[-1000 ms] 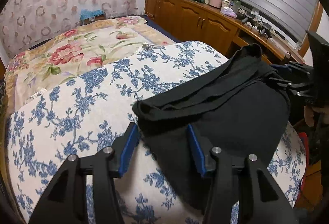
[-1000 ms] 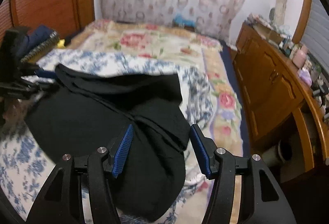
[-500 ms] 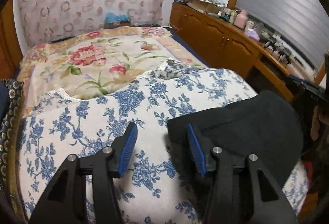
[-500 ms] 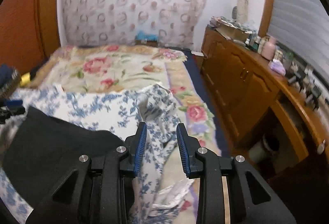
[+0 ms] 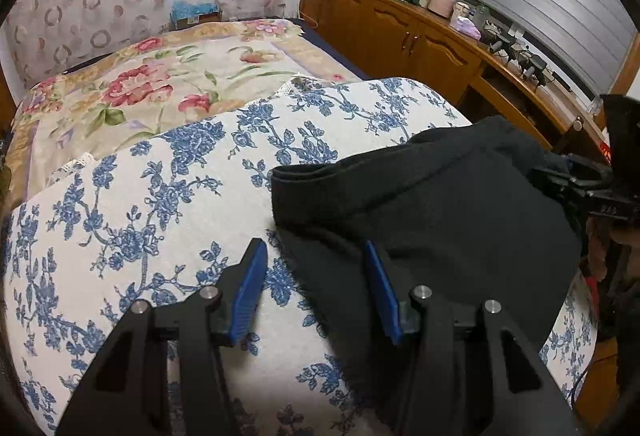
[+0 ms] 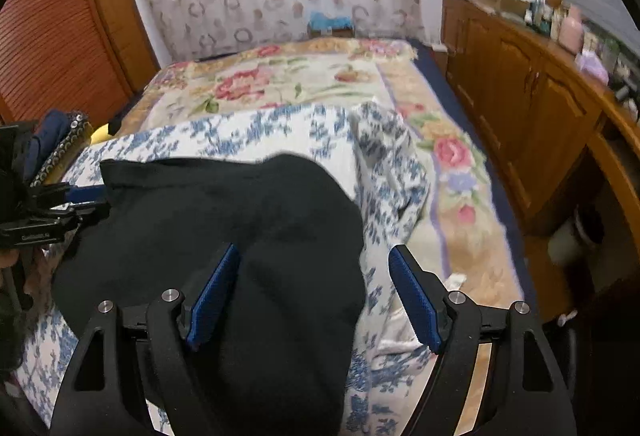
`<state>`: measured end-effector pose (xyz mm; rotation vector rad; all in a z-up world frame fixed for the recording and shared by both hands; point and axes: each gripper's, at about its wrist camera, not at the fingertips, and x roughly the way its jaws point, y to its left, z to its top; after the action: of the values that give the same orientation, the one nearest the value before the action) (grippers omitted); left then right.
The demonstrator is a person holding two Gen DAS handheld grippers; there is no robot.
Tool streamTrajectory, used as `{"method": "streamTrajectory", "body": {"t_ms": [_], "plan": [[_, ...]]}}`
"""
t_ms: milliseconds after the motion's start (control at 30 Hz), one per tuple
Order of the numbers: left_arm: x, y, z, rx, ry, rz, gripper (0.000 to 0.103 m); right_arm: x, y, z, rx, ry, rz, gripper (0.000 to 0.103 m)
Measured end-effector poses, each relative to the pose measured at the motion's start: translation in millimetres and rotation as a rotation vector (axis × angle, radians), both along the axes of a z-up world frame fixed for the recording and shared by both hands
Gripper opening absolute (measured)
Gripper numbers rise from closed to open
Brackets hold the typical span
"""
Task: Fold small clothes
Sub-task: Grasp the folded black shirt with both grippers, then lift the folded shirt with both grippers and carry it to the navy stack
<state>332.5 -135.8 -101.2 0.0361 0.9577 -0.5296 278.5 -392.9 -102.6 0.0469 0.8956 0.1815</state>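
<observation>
A black garment (image 5: 432, 204) lies folded on the blue-flowered white cloth (image 5: 160, 196) on the bed. My left gripper (image 5: 316, 284) is open just above the garment's near left edge, with nothing between its blue pads. In the right wrist view the same black garment (image 6: 248, 220) fills the lower left. My right gripper (image 6: 314, 290) is wide open over its right edge and holds nothing. Each gripper shows at the edge of the other's view, the right gripper (image 5: 600, 192) and the left gripper (image 6: 44, 212).
A rose-patterned bedspread (image 5: 160, 84) covers the far bed. Wooden cabinets (image 5: 400, 32) with cluttered tops run along the right. A wooden slatted door (image 6: 52, 36) stands at the left. A rumpled fold of the blue-flowered cloth (image 6: 392, 172) hangs by the bed's right edge.
The black garment has gone from a raised, loose fold to lying flat. My right gripper narrowed half a second ago and has opened wide again over the garment's right edge. My left gripper stayed open.
</observation>
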Motion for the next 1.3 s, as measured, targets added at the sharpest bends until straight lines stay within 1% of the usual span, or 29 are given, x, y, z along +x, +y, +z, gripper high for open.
{"method": "streamTrajectory", "body": {"t_ms": [167,233,267,300,333,367,433,467,533,567,600,633,667,700,800,867,900,1000,1067,1167,1300], "plan": [[-1,-3,0,-0.004,0.000,-0.009,0.049,1,8,-14,0.032,0.038,0.044,0.079],[-1,-5,0,-0.017,0.006,-0.021,0.049,0,13,-15,0.017,0.031,0.057,0.078],[-2,-6,0,-0.023,0.009,-0.029,0.049,-1,15,-15,0.026,0.032,0.075,0.069],[-3,-7,0,-0.024,0.009,-0.034,0.049,-1,17,-15,0.032,0.033,0.087,0.063],[-3,-8,0,-0.027,0.009,-0.035,0.049,-2,19,-15,0.030,0.030,0.093,0.060],[-3,-8,0,-0.033,0.010,-0.034,0.049,-2,21,-15,0.028,0.030,0.105,0.054],[-3,-7,0,-0.059,0.020,-0.036,0.049,-3,23,-15,0.032,0.027,0.120,0.048],[-3,-7,0,-0.069,0.023,-0.041,0.049,-3,23,-15,0.040,0.028,0.128,0.042],[-3,-7,0,-0.077,0.020,-0.049,0.049,-5,24,-14,0.047,0.022,0.145,0.035],[-3,-8,0,-0.079,0.019,-0.053,0.049,-6,25,-13,0.045,0.013,0.154,0.029],[-3,-7,0,-0.085,0.019,-0.058,0.037,-10,26,-10,0.030,-0.008,0.165,0.025],[-2,-7,0,-0.089,0.022,-0.059,0.030,-11,29,-8,0.017,-0.021,0.174,0.024],[-1,-5,-1,-0.099,0.031,-0.054,0.018,-13,31,-5,0.008,-0.033,0.179,0.022],[0,-3,-1,-0.116,0.045,-0.058,0.011,-16,32,0,0.003,-0.051,0.181,0.021],[-5,1,6,-0.142,0.029,-0.067,0.007,-22,37,12,-0.015,-0.082,0.193,0.020],[-12,6,15,-0.166,-0.002,-0.070,0.006,-27,41,24,-0.021,-0.113,0.206,0.019],[-19,9,24,-0.185,-0.031,-0.068,0.006,-29,43,30,-0.023,-0.126,0.211,0.019],[-34,19,45,-0.190,-0.092,-0.049,0.006,-35,54,53,-0.039,-0.185,0.232,0.018],[-43,31,61,-0.211,-0.127,-0.033,0.006,-38,64,68,-0.043,-0.225,0.247,0.018],[-58,55,85,-0.224,-0.192,0.007,0.006,-39,84,90,-0.051,-0.274,0.285,0.018],[-79,99,113,-0.231,-0.270,0.074,0.006,-36,127,117,-0.072,-0.338,0.365,0.018]]}}
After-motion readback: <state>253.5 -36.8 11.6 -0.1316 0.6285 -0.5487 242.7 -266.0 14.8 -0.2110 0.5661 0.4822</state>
